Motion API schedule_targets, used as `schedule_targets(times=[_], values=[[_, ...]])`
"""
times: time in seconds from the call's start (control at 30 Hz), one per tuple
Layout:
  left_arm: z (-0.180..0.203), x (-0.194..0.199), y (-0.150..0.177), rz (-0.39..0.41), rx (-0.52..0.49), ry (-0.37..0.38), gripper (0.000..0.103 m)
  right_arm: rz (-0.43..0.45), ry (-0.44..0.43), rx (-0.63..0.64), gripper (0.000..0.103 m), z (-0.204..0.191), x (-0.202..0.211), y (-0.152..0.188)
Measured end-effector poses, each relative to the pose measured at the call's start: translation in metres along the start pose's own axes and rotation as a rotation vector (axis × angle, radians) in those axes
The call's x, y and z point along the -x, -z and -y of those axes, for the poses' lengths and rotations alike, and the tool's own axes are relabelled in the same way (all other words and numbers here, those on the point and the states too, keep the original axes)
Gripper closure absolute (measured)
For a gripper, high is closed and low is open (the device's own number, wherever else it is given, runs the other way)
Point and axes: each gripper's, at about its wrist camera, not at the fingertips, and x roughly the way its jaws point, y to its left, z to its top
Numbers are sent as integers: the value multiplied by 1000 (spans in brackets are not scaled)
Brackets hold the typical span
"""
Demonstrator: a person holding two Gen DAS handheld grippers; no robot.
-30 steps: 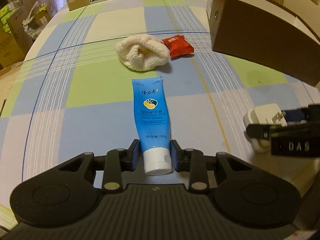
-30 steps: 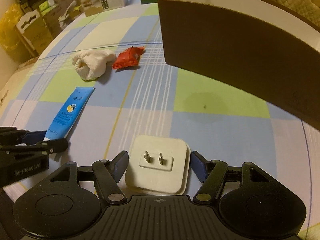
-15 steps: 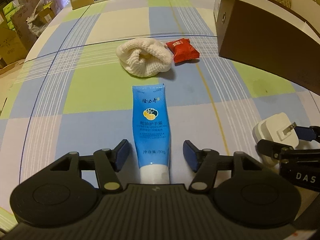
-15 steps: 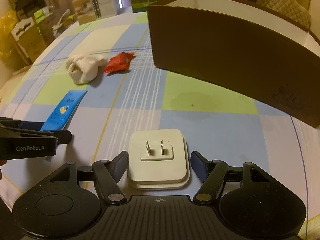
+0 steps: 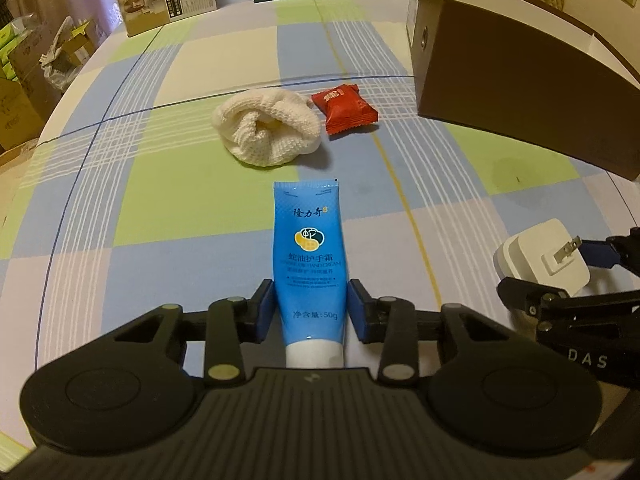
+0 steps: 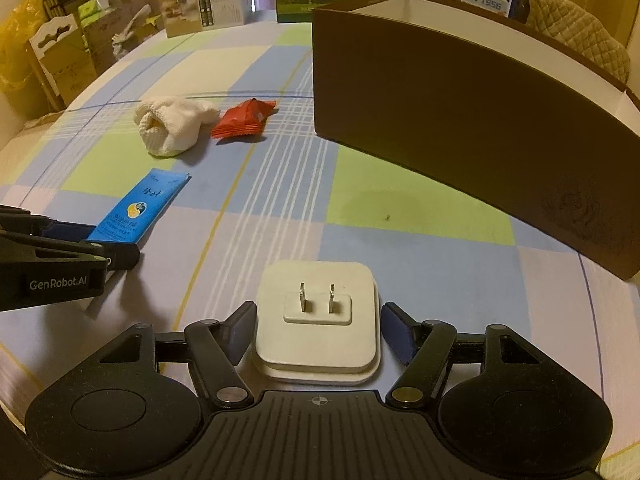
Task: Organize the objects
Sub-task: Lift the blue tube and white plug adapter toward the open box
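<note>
Grasp step: both grippers set on their items, in front of the open brown cardboard box (image 6: 460, 120).
Left gripper (image 5: 311, 308) jaws clamped on blue plastic hand-cream tube (image 5: 310, 256); right gripper (image 6: 318, 330) jaws apart, straddling white square plug adapter (image 6: 317, 320). Next, probably: close right, lift both boxward.

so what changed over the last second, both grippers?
The left gripper had clamped the cap end of the blue tube, opened, slid forward and now pinches the tube body. The right gripper narrowed around the white plug adapter; its right pad stands apart. The white cloth, red packet and brown box stayed put.
</note>
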Motion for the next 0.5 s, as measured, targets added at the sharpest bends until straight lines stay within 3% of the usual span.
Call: schedule_targets(times=[0.5], values=[[-2,1,1,-6,14,12,69,0,-14,5,41,-1,-3,-3]])
